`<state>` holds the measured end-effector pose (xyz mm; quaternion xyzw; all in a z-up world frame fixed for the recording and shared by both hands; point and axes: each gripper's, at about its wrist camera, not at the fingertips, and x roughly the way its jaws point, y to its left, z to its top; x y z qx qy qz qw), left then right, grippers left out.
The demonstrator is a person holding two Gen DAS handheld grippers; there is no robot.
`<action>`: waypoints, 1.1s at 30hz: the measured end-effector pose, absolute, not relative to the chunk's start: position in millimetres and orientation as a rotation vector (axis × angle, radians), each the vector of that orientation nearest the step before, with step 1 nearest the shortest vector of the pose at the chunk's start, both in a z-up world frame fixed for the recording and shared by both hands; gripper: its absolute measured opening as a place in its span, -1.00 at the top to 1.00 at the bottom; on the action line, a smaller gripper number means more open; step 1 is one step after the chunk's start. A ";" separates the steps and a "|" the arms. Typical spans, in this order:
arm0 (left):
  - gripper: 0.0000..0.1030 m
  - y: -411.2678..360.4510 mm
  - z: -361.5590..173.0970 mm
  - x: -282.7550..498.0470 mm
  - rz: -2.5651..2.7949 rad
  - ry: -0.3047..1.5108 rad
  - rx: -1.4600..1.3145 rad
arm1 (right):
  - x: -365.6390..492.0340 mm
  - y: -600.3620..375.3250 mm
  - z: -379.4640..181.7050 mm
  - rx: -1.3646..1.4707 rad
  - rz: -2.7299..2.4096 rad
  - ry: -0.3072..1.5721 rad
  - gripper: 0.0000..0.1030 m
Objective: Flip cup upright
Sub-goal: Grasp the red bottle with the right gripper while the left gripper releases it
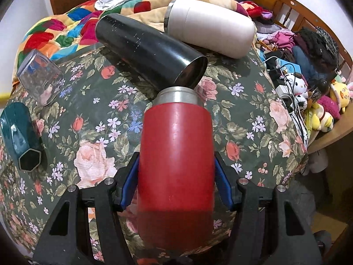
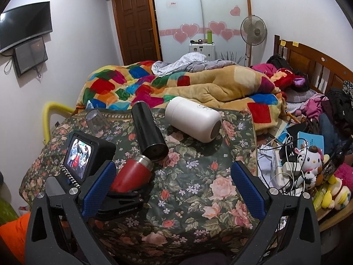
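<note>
The red metal cup (image 1: 176, 161), a tall cylinder with a bare steel band at its mouth end, lies on its side on the flowered dark-green cloth (image 1: 253, 121) that covers the near part of the bed, and it is already held. The left gripper (image 1: 176, 187) has its blue-padded fingers (image 1: 130, 183) pressed against the two sides of the red body, near the closed base, so the grasp looks made. The turn itself does not: in the right wrist view the cup (image 2: 132, 176) slants only a little, steel mouth up and away towards the far right, base down in the jaws. I judge the task to be at its early middle, gripped but not yet stood up; the swing to vertical, the setting down on the base and the release remain.

The red coat is matt and a little scuffed, with a soft highlight along its length; the steel collar is narrower than the body. Its mouth sits just beside, perhaps touching, the open end of a long black cylindrical flask (image 1: 147, 53) lying on its side just beyond, so the lift may nudge that.

The right gripper (image 2: 174, 187) hangs with its jaws spread wide and nothing between them, to the right of the cup.

Elsewhere on the cloth lie a white rounded flask (image 1: 209, 26) at the far right, a clear glass tumbler (image 1: 40, 79) mouth-down at the left, and a dark teal hexagonal cup (image 1: 22, 139) on its side at the near left.
</note>
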<state>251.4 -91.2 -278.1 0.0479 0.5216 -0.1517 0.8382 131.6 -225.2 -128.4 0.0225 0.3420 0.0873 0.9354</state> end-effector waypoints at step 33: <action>-0.29 35.4 -198.2 166.7 -0.072 0.810 0.008 | 208.6 -161.1 -204.0 0.107 0.249 1.037 -0.71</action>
